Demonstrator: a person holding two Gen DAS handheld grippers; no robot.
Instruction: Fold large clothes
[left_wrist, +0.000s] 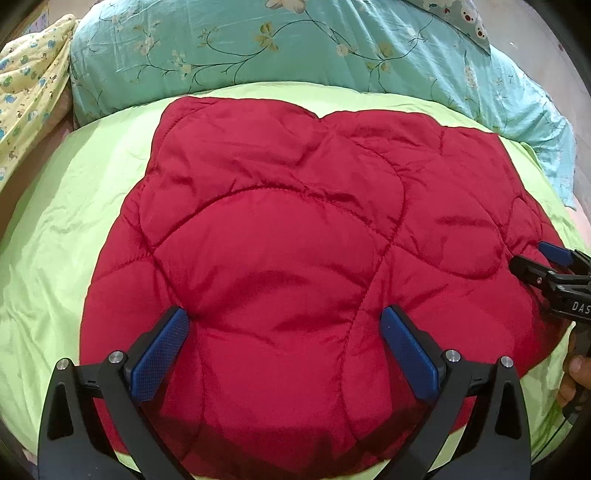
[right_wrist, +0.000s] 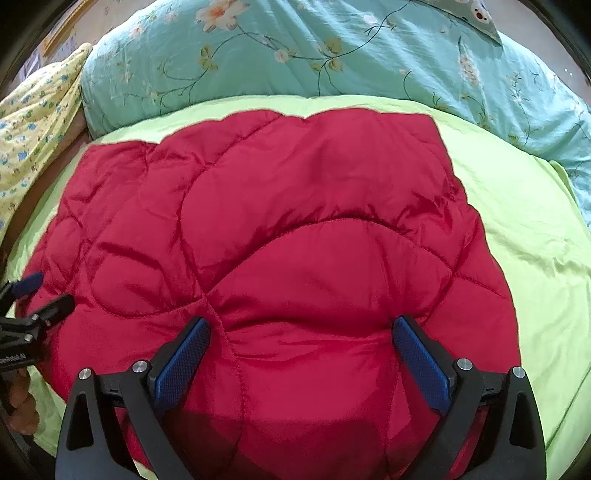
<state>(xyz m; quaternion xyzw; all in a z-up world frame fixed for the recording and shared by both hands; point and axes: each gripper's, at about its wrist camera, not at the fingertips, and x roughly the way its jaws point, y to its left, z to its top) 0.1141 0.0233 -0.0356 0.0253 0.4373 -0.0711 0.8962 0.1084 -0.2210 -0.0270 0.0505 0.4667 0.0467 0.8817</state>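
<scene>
Nearest to me, the left tool (left_wrist: 284, 325) hangs low over the near half of a red quilted garment (left_wrist: 295, 229), its two blue-padded fingers (left_wrist: 162, 354) spread wide apart with nothing between them but the puffy cloth below. The fingertips sit close to the fabric; whether they touch it I cannot tell.

The right tool (right_wrist: 301, 334) is held the same way just beside it, fingers (right_wrist: 421, 362) wide apart, above the near part of the same garment (right_wrist: 295, 221). In the left view the right tool (left_wrist: 532, 258) shows at the far right, over the garment's edge, with a hand (left_wrist: 572, 373) gripping its handle below. In the right view the left tool (right_wrist: 44, 291) shows at the far left edge, a hand (right_wrist: 22, 402) under it.

The garment lies spread flat ahead of both tools on a lime green sheet (left_wrist: 74, 221) covering the bed, its stitched seams curving across the padding. Beyond it, past the tools' reach, lies a bulky teal floral duvet (left_wrist: 295, 48). To the left of that is a yellow printed cloth (left_wrist: 29, 85).
</scene>
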